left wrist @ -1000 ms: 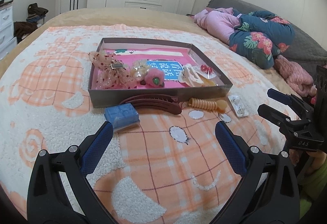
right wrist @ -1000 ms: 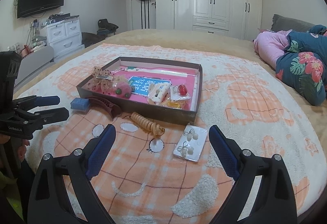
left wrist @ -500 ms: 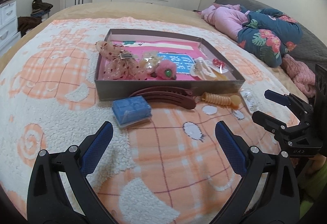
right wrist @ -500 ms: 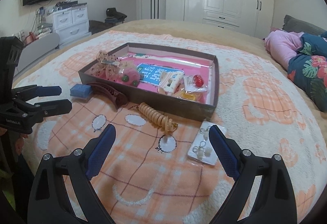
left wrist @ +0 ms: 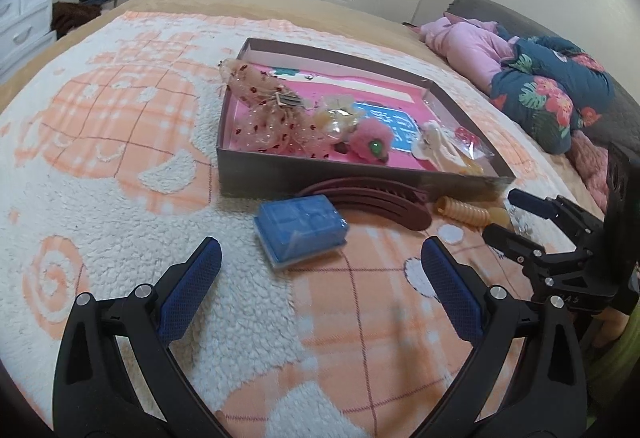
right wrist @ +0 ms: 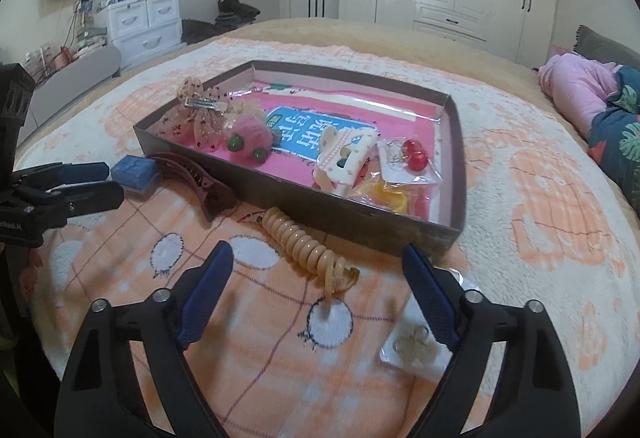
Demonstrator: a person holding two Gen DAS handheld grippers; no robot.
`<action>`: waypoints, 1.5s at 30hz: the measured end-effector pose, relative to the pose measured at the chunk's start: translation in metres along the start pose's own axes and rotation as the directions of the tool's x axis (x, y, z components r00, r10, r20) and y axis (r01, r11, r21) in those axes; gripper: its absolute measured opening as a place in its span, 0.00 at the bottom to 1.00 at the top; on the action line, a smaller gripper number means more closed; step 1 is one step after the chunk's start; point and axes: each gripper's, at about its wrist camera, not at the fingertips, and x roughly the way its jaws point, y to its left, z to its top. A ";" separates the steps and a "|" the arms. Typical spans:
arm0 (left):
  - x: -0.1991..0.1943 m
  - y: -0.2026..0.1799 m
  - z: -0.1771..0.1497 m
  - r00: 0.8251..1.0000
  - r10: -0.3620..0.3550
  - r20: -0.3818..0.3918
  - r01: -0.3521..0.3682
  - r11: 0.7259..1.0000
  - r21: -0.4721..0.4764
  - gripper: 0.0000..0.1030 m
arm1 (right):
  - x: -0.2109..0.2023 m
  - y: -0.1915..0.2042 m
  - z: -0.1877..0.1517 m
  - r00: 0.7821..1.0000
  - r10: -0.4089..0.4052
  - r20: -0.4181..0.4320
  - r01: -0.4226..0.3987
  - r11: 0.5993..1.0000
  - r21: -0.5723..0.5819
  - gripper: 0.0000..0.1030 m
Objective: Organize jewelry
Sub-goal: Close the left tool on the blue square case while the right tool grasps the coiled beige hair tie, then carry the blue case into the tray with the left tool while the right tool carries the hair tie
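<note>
While your left hand-held gripper (left wrist: 318, 266) hangs wide open and empty just short of the blue case (left wrist: 301, 231), your right hand-held gripper (right wrist: 318, 284) is closing with nothing between its pads, only blanket (right wrist: 248, 322). The peach coil hair tie (right wrist: 304, 242) lies just ahead of it; a clear earring packet (right wrist: 414, 348) sits beside its right finger. The brown box (right wrist: 360, 222) on the bed holds bows and clips. The maroon claw clip (left wrist: 372, 198) rests against its front wall.
</note>
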 end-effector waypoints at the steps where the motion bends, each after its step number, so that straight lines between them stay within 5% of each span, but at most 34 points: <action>1: 0.001 0.002 0.001 1.000 0.001 0.001 -0.001 1.000 -0.009 0.89 | 0.003 0.000 0.001 1.000 0.005 -0.008 -0.005 1.000 -0.003 0.76; 8: 0.011 0.008 0.007 1.000 -0.001 -0.004 0.001 0.999 -0.051 0.83 | 0.019 0.000 0.006 0.998 0.035 -0.056 -0.035 0.999 -0.001 0.67; 17: 0.021 0.012 0.010 1.000 0.006 -0.016 -0.007 0.998 -0.064 0.63 | 0.022 0.024 0.002 0.995 0.067 -0.068 -0.073 0.994 -0.083 0.26; 23: 0.019 0.014 0.009 1.000 -0.005 -0.019 0.004 0.998 -0.066 0.44 | 0.013 0.044 -0.003 0.992 0.105 -0.063 -0.112 0.987 -0.115 0.24; 45: -0.011 -0.003 -0.005 0.997 -0.075 0.001 0.075 0.997 0.000 0.43 | -0.031 0.044 -0.017 0.984 0.177 -0.015 -0.176 0.984 0.026 0.19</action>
